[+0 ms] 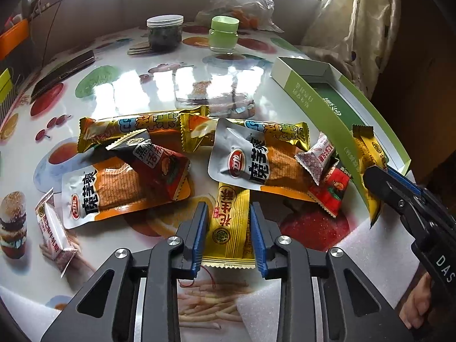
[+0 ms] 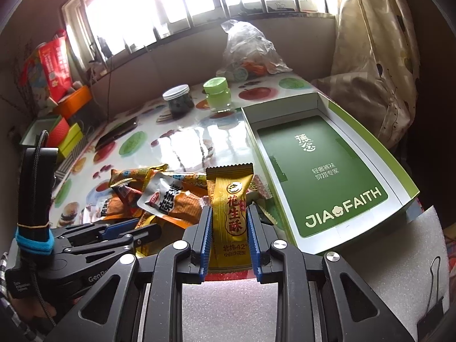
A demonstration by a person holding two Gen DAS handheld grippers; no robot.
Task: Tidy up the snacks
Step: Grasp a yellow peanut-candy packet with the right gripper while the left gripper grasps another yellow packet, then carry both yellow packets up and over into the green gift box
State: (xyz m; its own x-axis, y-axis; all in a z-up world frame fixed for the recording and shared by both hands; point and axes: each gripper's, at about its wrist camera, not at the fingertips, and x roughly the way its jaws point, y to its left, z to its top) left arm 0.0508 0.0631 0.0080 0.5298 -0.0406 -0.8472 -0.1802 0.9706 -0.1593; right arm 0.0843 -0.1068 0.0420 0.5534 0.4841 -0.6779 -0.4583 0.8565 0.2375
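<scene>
The left gripper [image 1: 229, 236] jaws pinch a yellow snack bar [image 1: 230, 222] on the tabletop [image 1: 171, 85], while the right gripper [image 2: 229, 239] jaws clamp a golden peanut bar [image 2: 230, 213] aloft.

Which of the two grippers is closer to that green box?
Right. The right gripper, holding a yellow snack, is beside the green box; the left gripper is over the snack pile, farther away.

A: The tablecloth [image 1: 159, 79] is showing a white ground printed with red apples, green circles, burgers and fries.

B: The box [image 2: 336, 105] is looking lime green outside, white on its walls, dark green inside with pale lettering.

A: Both peanut bars [image 2: 229, 216] [image 1: 229, 222] are gleaming gold with red characters, and the gripper pads [image 1: 199, 233] are showing blue on black
</scene>
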